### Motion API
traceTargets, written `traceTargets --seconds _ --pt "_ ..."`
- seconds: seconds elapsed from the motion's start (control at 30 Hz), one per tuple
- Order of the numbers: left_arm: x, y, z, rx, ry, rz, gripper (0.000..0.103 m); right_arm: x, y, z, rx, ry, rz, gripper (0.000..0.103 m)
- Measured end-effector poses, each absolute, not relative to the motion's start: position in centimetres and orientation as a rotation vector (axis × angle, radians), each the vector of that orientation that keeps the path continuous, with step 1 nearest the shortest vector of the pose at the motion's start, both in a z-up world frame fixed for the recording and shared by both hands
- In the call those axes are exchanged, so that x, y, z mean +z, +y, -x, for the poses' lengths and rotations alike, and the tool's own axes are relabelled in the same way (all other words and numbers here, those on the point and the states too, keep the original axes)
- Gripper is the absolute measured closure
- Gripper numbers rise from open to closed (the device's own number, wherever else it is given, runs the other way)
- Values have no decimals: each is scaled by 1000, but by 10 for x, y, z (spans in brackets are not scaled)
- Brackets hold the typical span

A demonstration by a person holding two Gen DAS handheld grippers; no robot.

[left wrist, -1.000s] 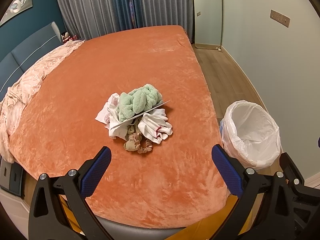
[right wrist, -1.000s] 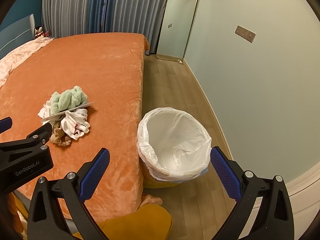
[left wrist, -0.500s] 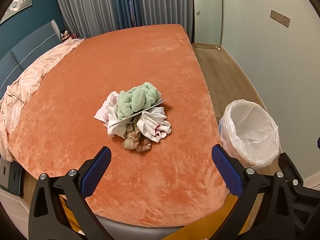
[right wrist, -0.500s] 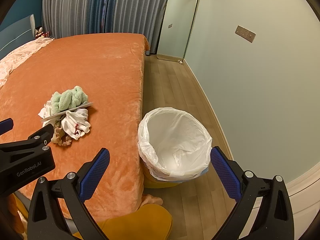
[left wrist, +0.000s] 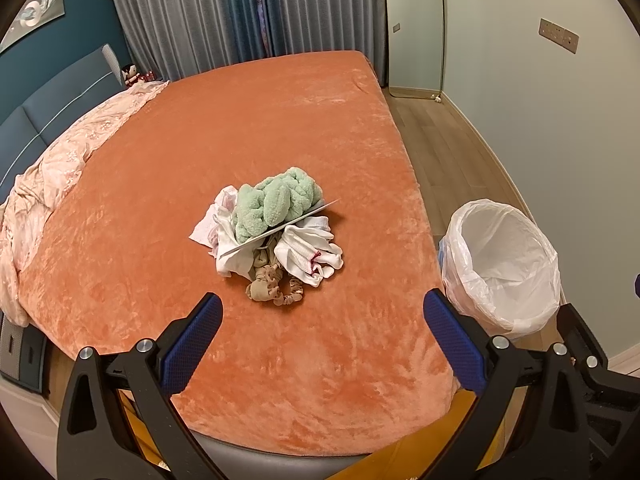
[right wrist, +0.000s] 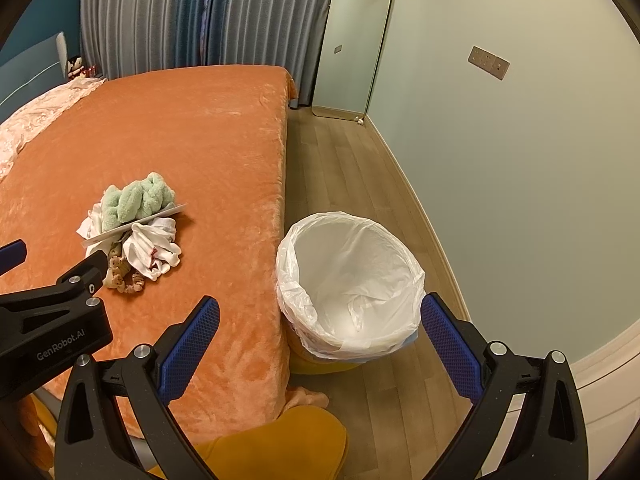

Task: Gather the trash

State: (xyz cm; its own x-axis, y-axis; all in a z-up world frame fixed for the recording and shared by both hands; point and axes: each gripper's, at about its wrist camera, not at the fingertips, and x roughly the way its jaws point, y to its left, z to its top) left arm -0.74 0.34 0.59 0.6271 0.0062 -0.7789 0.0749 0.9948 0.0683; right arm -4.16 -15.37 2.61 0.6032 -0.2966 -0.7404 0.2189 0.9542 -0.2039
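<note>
While both grippers, left gripper (left wrist: 318,334) and right gripper (right wrist: 320,334), gape wide and empty, rag pile (left wrist: 276,236) lies on orange bedspread (left wrist: 240,128); lined bin (right wrist: 350,284) beside bed.

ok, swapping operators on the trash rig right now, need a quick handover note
Left gripper: open, empty, above the near part of the bed, aimed at the pile.
Right gripper: open, empty, over the near rim of the bin.
Pile mid-bed: green fluffy cloth on top, thin white flat piece under it, white cloths, beige scrunchie at the near edge.
Bin: white liner, on the floor beside the bed, looks empty.
Done: nothing collected.
Left: grab each piece and drop it in the bin; the scrunchie is nearest.
</note>
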Motion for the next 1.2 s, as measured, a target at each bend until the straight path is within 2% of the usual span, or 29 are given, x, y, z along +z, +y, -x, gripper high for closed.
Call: traceTargets --seconds 1.2 --pt "4 5 5 -31 911 -101 7 24 -152 43 -298 874 103 7"
